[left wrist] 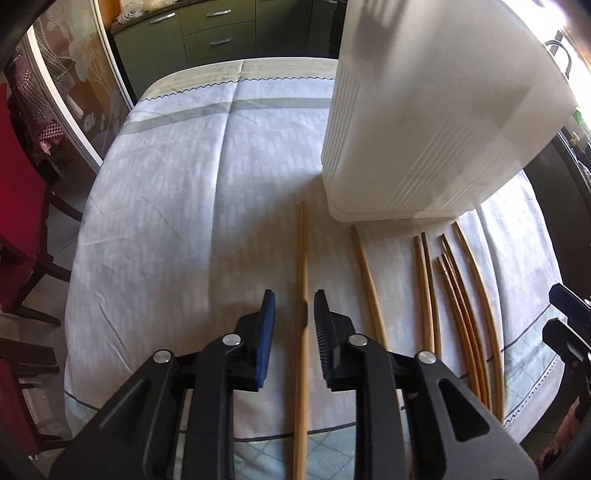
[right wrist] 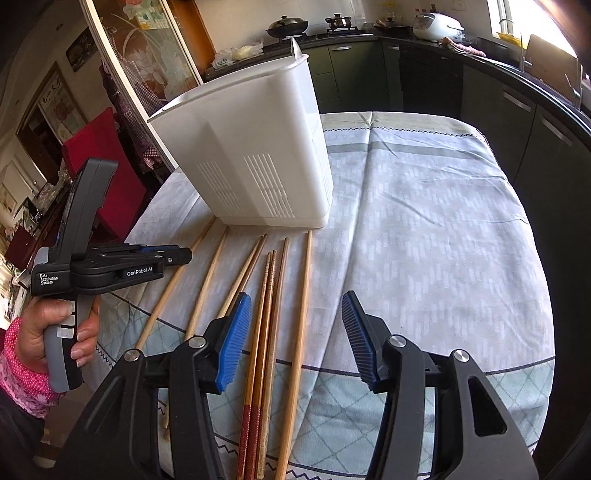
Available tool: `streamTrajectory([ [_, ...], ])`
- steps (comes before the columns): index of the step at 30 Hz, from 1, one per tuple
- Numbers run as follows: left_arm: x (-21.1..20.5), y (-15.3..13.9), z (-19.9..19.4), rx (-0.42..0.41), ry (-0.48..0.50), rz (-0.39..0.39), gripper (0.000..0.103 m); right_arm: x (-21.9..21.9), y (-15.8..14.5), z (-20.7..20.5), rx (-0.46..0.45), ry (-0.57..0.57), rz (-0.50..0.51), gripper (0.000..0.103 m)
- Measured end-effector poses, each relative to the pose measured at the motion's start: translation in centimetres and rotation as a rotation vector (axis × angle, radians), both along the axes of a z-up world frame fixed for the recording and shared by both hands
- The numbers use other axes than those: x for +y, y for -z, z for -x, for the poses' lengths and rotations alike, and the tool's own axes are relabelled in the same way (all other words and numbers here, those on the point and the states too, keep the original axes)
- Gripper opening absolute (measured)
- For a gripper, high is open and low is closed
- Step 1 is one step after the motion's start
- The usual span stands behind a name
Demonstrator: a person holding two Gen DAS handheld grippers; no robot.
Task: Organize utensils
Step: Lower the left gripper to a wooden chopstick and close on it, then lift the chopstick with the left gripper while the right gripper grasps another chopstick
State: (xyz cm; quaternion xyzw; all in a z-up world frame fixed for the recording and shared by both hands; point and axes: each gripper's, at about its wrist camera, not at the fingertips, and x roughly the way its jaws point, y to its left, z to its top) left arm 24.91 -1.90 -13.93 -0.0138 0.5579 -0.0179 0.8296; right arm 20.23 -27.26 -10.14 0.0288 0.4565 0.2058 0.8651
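Note:
A tall white plastic utensil holder [left wrist: 424, 129] [right wrist: 251, 147] stands upright on the clothed table [left wrist: 184, 203]. Several wooden chopsticks [right wrist: 210, 280] lie side by side in front of it, pointing at its base. One pale chopstick [left wrist: 303, 258] lies on the cloth at the left of the row. My left gripper [left wrist: 295, 310] [right wrist: 181, 255] hangs over it, jaws a little apart, the stick running between the pads untouched. My right gripper [right wrist: 295, 332] stands open above the darker red-ended chopsticks [right wrist: 266, 314] and the rightmost pale one [right wrist: 301, 295], holding nothing.
A red chair [left wrist: 18, 184] stands at the table's left side. Dark kitchen cabinets [right wrist: 424, 74] with cookware and a rice cooker [right wrist: 436, 26] run behind and to the right. A hand in a pink sleeve [right wrist: 48, 332] holds the left gripper. The cloth's front edge [right wrist: 443, 373] is near.

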Motion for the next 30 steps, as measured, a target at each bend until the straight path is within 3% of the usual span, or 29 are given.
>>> streamTrajectory([
  [11, -1.1, 0.3, -0.8, 0.015, 0.057, -0.068, 0.025, -0.1, 0.1, -0.2, 0.006, -0.003, -0.004, 0.054],
  [14, -1.8, 0.3, -0.5, 0.018, 0.085, -0.070, 0.006, -0.2, -0.1, -0.1, 0.005, -0.001, 0.000, 0.054],
  [17, -2.1, 0.4, 0.2, 0.010, 0.107, -0.094, 0.006, -0.1, -0.1, -0.2, 0.011, -0.005, 0.013, 0.054],
  [20, -0.9, 0.1, 0.9, 0.005, 0.094, -0.050, 0.006, 0.2, 0.2, -0.6, 0.032, -0.020, 0.028, 0.054],
  [28, 2.4, -4.8, 5.5, -0.211, 0.049, -0.015, 0.006, 2.2, 2.0, -3.9, 0.154, -0.075, 0.100, 0.054],
  [30, 3.2, -6.3, 6.7, -0.266, 0.040, -0.002, 0.006, 2.9, 2.7, -4.7, 0.173, -0.076, 0.140, 0.049],
])
